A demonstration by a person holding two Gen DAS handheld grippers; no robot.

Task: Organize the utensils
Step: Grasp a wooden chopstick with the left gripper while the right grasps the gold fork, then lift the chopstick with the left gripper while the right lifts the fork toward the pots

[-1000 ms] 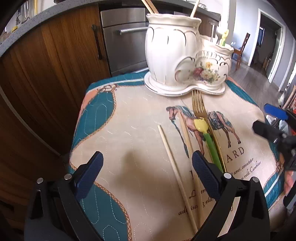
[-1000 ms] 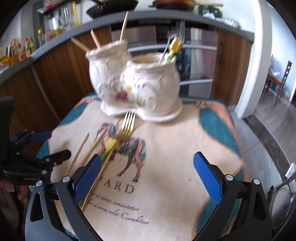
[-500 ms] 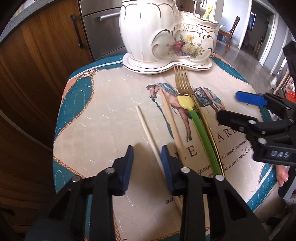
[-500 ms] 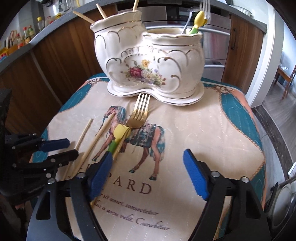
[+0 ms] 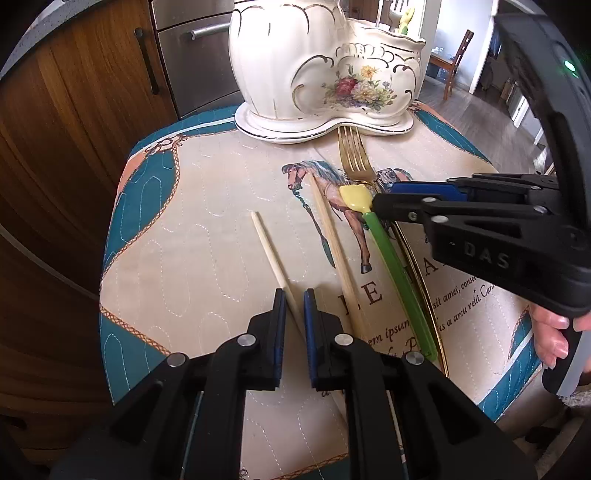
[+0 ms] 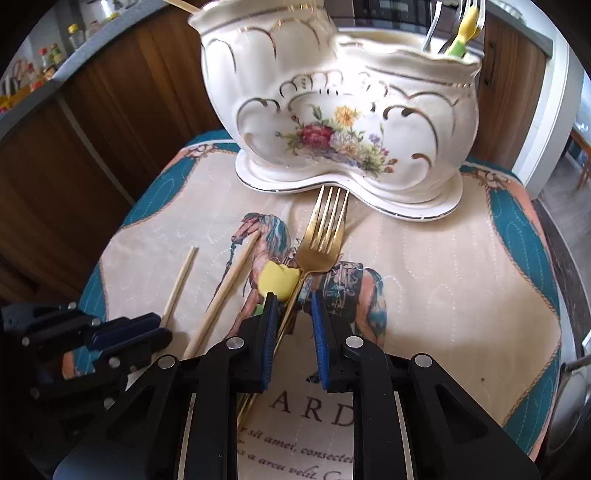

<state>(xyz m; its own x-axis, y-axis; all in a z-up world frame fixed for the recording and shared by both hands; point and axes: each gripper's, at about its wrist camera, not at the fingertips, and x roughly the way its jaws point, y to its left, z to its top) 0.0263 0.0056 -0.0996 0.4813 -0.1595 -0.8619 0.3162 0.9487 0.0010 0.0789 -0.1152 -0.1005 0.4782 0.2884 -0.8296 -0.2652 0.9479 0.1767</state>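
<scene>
A white floral ceramic holder [image 5: 325,70] [image 6: 343,110] stands at the back of the horse-print mat. On the mat lie two wooden chopsticks, a pale one [image 5: 271,258] [image 6: 181,284] and a darker one [image 5: 336,254] [image 6: 225,295], a green-handled yellow-tipped utensil [image 5: 391,269] [image 6: 277,280] and a gold fork [image 5: 354,158] [image 6: 321,236]. My left gripper [image 5: 293,306] is nearly closed around the pale chopstick. My right gripper [image 6: 291,306] [image 5: 384,199] is narrowed around the gold fork's neck, a small gap still showing.
The holder has chopsticks in its tall part and forks plus a green utensil [image 6: 461,33] in its low part. Wooden cabinets [image 5: 74,110] and a steel appliance [image 5: 192,48] stand behind. The mat [image 5: 166,258] ends close on the left and right.
Both grippers have moved forward and down to the mat and their jaws have narrowed from wide open: the left around the pale chopstick, the right around the gold fork.
</scene>
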